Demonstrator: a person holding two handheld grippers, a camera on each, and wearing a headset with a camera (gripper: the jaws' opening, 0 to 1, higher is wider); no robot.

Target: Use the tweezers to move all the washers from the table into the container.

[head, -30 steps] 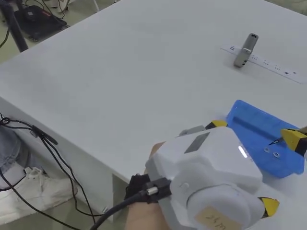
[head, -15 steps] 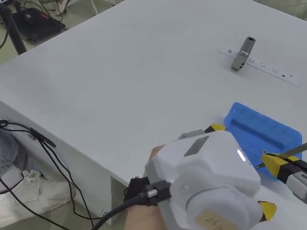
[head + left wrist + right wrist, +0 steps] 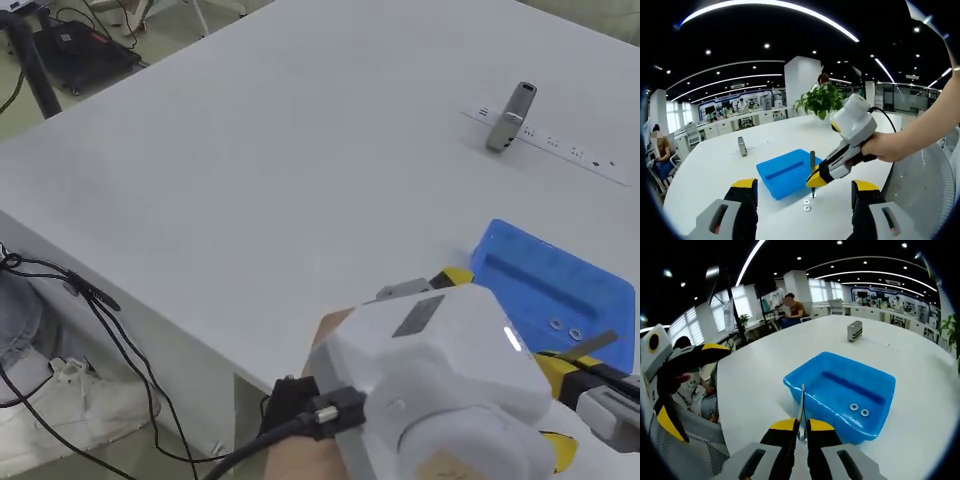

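Head view, against a second ago: draws right gripper [image 3: 801, 426], jaws pinched on tweezers [image 3: 802, 402], back off blue container [image 3: 500, 226] with two washers [image 3: 555, 324] inside, holds left gripper [image 3: 803, 192] gaping empty, frees tweezers for loose washers [image 3: 806, 202] on table [image 3: 300, 150].

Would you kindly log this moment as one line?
left gripper: open | right gripper: shut on tweezers | container: two washers inside

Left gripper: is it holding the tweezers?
No, the left gripper is open with nothing between its jaws; the right gripper holds the tweezers.
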